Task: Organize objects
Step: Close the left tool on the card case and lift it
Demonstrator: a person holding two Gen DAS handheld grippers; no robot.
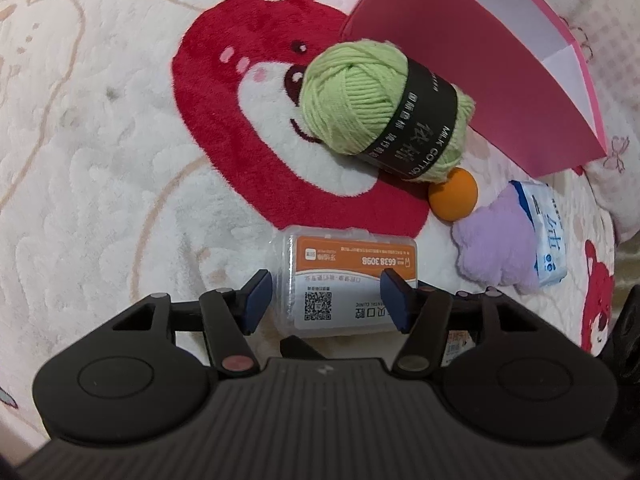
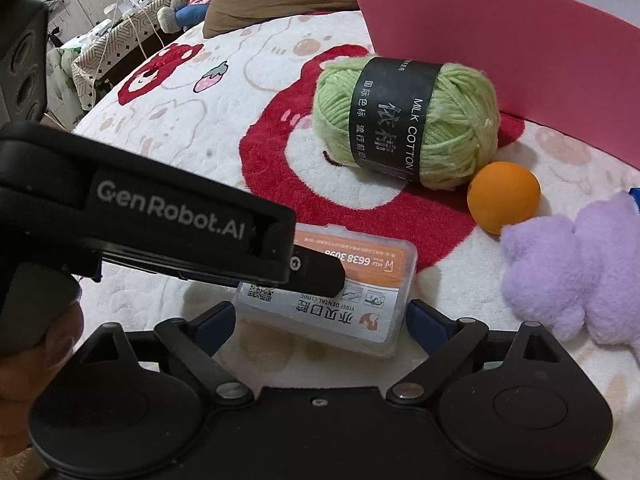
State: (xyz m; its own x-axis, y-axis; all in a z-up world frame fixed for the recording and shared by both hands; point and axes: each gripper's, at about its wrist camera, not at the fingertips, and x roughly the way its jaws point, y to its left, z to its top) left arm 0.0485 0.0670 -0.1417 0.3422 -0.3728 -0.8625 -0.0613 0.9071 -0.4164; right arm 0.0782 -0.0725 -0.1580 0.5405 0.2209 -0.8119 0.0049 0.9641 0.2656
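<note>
- Both grippers sit closest to the cameras. The left gripper (image 1: pixel 326 300) has its blue pads wide apart on each side of the clear plastic box (image 1: pixel 348 280); I cannot tell if they touch it. The right gripper (image 2: pixel 322 322) is spread wide too, with the same box just in front of it.
- Under everything lies a white fuzzy blanket (image 1: pixel 100 160) with red bears on it.
- The pink box (image 2: pixel 500 40) stands open at the back.
- The green yarn ball (image 2: pixel 404 120) with a black band lies just in front of the pink box.
- The purple plush toy (image 2: pixel 580 272) lies to the right, with a blue and white tissue pack (image 1: pixel 546 232) tucked behind it.
- The clear plastic box, with an orange and white label, lies flat on the blanket.
- The orange ball (image 2: pixel 503 197) sits between the yarn and the plush toy, touching the yarn.
</note>
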